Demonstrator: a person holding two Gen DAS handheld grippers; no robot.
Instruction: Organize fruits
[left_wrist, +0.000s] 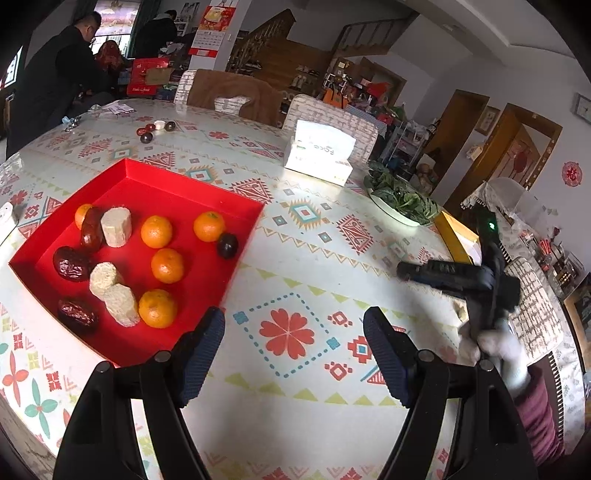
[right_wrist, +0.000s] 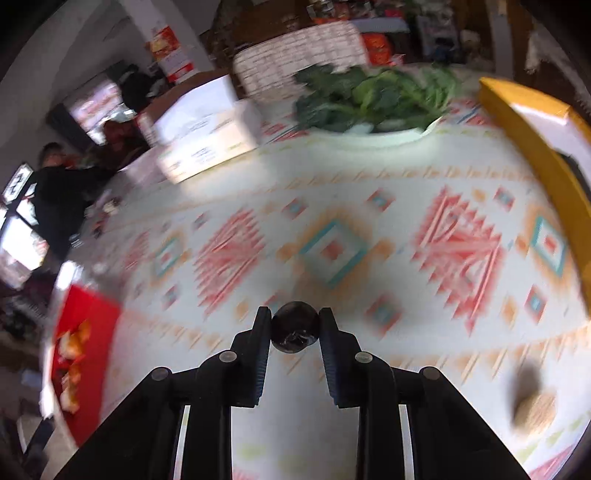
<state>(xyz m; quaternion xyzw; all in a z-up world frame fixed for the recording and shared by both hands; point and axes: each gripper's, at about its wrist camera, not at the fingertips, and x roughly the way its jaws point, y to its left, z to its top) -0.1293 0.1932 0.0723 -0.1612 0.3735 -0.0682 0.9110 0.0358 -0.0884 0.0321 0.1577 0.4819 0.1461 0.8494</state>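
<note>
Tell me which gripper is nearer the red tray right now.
Left. The left gripper hovers open beside the red tray, at its near corner; the right gripper, shut on a dark plum, is farther off.

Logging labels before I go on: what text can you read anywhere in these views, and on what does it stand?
Tissue box: a word on its top, seen upside down, looks like "Face"; uncertain.
Red gift box at the table's far end: white print, too small to read.
Wall calendar: digits too small to read.
Red paper-cut on the wall: one character, too small to read.
Right wrist view: too blurred to read anything.
</note>
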